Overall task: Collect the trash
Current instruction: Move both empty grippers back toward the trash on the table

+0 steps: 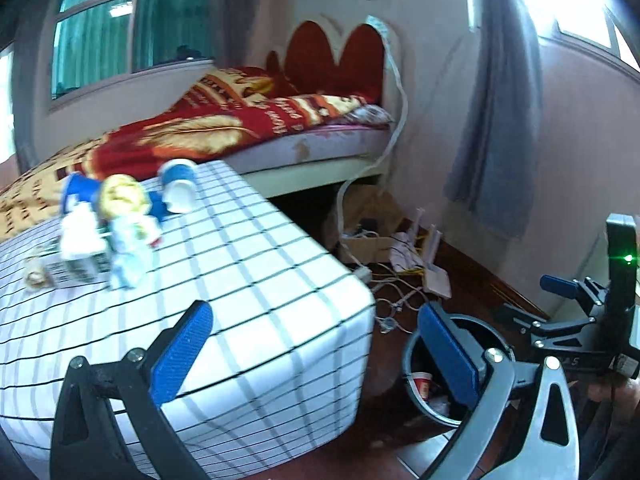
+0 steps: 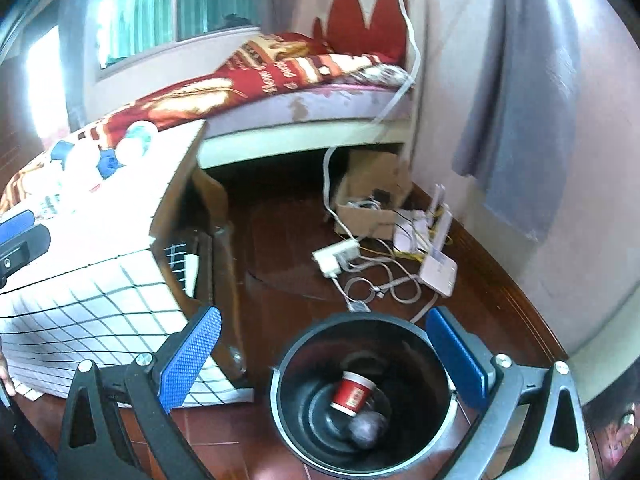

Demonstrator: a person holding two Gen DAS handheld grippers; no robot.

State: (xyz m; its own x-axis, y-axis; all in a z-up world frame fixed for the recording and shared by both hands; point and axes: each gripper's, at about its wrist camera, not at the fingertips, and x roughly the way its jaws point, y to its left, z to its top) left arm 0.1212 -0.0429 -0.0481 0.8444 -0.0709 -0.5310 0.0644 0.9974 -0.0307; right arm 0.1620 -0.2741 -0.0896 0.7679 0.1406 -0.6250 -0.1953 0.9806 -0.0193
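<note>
A dark round trash bin (image 2: 360,396) stands on the floor beside the table; a red paper cup (image 2: 352,394) and a crumpled grey wad (image 2: 366,430) lie inside. My right gripper (image 2: 322,360) is open and empty right above the bin. My left gripper (image 1: 316,352) is open and empty over the table's near corner. The bin (image 1: 416,392) shows partly behind its right finger. On the checked tablecloth (image 1: 248,264) lie blurred items: a blue-and-white cup (image 1: 178,186), a yellow-topped wrapper (image 1: 128,220), a white carton (image 1: 78,248) and a small crumpled scrap (image 1: 36,276). The right gripper (image 1: 568,304) appears at the far right.
A bed with a red-and-gold blanket (image 2: 256,76) stands behind the table. On the wooden floor lie a cardboard box (image 2: 372,204), a white power strip (image 2: 336,258), tangled cables (image 2: 380,284) and a white router (image 2: 438,268). A grey curtain (image 2: 516,92) hangs on the right.
</note>
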